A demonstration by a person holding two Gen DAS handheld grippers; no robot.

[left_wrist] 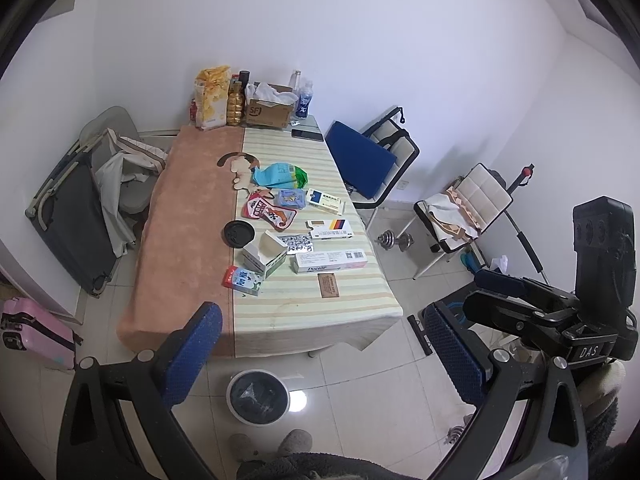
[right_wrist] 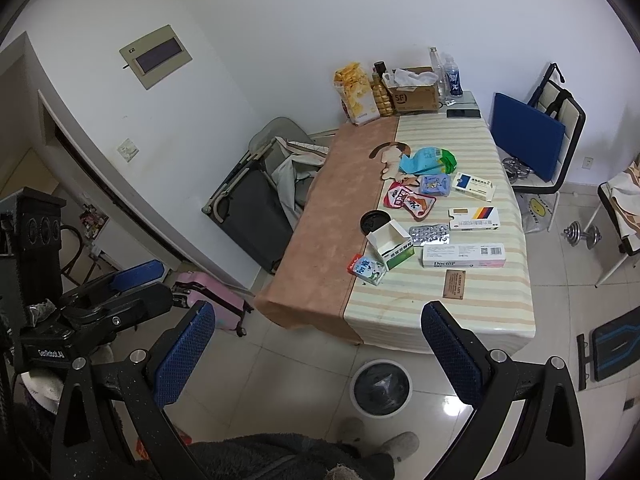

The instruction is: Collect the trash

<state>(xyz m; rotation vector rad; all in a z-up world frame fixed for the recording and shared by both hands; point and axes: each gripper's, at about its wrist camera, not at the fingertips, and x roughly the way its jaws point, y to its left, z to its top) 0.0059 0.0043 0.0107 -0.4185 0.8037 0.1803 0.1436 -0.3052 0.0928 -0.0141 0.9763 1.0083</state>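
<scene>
Trash lies in the middle of the table [left_wrist: 180, 240] [right_wrist: 320, 240]: a small milk carton [left_wrist: 242, 280] [right_wrist: 367, 269], an open white and green box [left_wrist: 264, 258] [right_wrist: 390, 245], a long toothpaste box [left_wrist: 327, 261] [right_wrist: 463, 256], medicine boxes [left_wrist: 329, 229], red snack pouches [left_wrist: 267, 210] and a blue-green bag [left_wrist: 280, 174]. A round bin with a black liner [left_wrist: 258, 397] [right_wrist: 381, 387] stands on the floor before the table. My left gripper [left_wrist: 320, 356] and right gripper [right_wrist: 316, 348] are both open and empty, held high above the floor near the table's front end.
A cardboard box [left_wrist: 269, 110], snack bag and bottles stand at the table's far end by the wall. Chairs [left_wrist: 374, 160] and a dumbbell [left_wrist: 394, 240] are on the right, a folded cot [left_wrist: 72, 216] and pink suitcase [left_wrist: 32, 332] on the left.
</scene>
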